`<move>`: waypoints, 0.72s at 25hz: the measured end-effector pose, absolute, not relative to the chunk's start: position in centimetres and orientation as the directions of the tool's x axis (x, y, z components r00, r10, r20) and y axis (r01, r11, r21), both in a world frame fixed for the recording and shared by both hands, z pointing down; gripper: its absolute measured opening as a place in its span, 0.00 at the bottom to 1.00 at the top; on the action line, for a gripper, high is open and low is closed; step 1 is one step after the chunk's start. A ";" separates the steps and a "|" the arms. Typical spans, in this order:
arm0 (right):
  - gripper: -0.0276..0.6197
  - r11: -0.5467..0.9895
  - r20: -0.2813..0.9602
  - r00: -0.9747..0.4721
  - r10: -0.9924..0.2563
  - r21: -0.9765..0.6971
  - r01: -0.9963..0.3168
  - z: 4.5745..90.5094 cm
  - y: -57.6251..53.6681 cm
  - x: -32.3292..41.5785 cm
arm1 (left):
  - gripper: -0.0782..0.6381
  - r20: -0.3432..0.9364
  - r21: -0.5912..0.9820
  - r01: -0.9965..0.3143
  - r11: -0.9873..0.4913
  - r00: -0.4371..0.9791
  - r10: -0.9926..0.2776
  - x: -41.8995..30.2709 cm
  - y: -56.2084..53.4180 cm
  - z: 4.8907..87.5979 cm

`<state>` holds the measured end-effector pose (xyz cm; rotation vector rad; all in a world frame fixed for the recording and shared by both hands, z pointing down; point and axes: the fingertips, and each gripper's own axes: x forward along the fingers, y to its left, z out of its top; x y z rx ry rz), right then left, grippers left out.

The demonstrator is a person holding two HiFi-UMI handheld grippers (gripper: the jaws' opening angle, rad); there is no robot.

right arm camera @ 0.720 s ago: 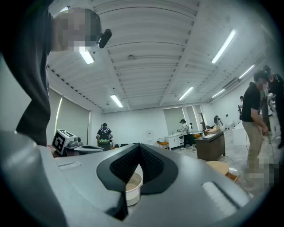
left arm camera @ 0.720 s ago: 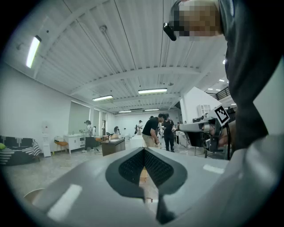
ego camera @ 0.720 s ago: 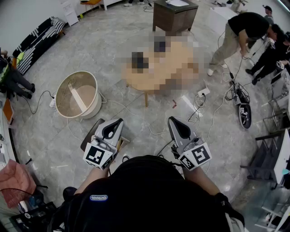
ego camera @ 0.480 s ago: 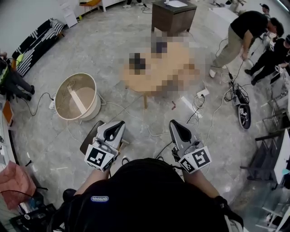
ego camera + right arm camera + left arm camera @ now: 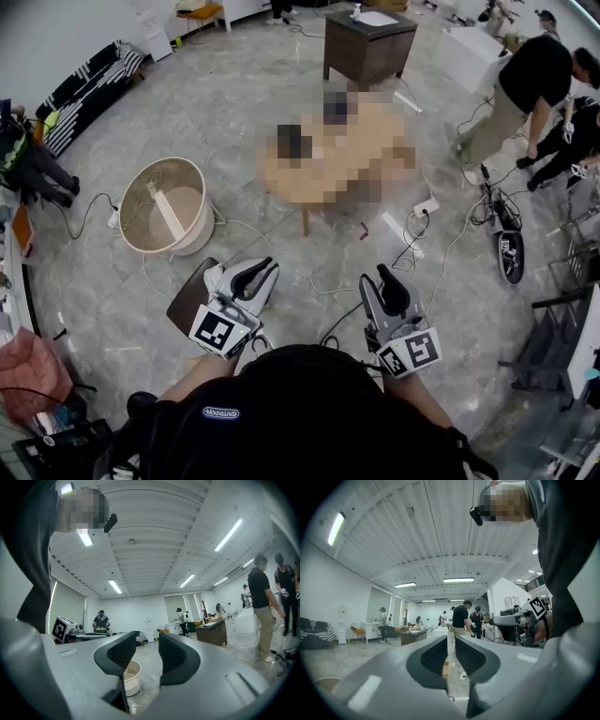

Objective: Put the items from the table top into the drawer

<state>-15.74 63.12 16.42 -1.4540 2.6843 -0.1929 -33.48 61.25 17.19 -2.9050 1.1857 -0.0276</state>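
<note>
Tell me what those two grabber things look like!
Both are made of light grey plastic with smooth, rounded shells. The left gripper and the right gripper each end in two jaws lined with black ribbed pads. Near the hand, each one carries a white cube printed with black square markers.

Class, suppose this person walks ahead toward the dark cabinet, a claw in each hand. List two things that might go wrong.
Loose cables lie in front of the tan table: a likely trip hazard. A person in black stands just right of the dark cabinet, so their paths might cross.
</note>
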 end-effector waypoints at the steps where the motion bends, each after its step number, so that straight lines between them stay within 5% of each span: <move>1: 0.35 0.538 -0.014 -0.542 -0.840 -0.151 -0.829 16.5 63.1 -15.2 | 0.18 0.007 -0.005 -0.703 -0.711 0.711 -0.703 -33.2 61.1 17.1; 11: 0.68 0.488 -0.086 -0.480 -0.873 -0.130 -0.863 15.7 63.2 -6.8 | 0.45 -0.045 0.002 -0.753 -0.658 0.658 -0.752 -28.2 59.6 16.7; 18: 0.72 0.460 -0.145 -0.443 -0.885 -0.128 -0.878 14.9 63.5 -0.5 | 0.52 -0.065 -0.061 -0.807 -0.587 0.590 -0.805 -24.9 59.6 14.7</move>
